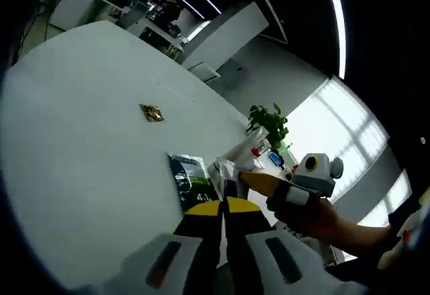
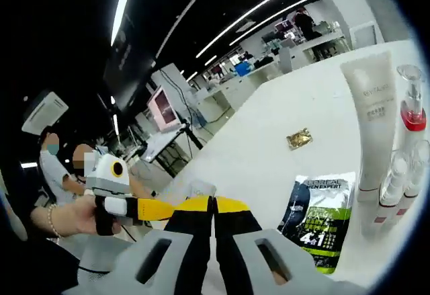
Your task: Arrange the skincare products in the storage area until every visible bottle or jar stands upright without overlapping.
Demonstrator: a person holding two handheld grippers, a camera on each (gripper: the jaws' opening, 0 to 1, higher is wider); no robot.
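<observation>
In the left gripper view, the white table spreads wide and bare from the dark sachet out to its far curved edge, with only a small gold wrapper lying well apart from the sachet on that open surface. The sachet lies flat just beyond the yellow tips of the left gripper, whose jaws are pressed together with nothing between them. Past the sachet, toward the bright window, a cluster of clear bottles stands in front of a green plant; how they sit is too small to tell. The right gripper reaches in beside the sachet, gripped by a hand.

In the right gripper view, the sachet lies flat near the table's near edge. Just beside it a white tube stands upright, and next to that a clear pump bottle with a red band, also upright. The gold wrapper lies beyond the sachet on open tabletop. The right gripper has its jaws closed on nothing. The left gripper points in from off the table's edge, held level in a hand with a beaded bracelet.
</observation>
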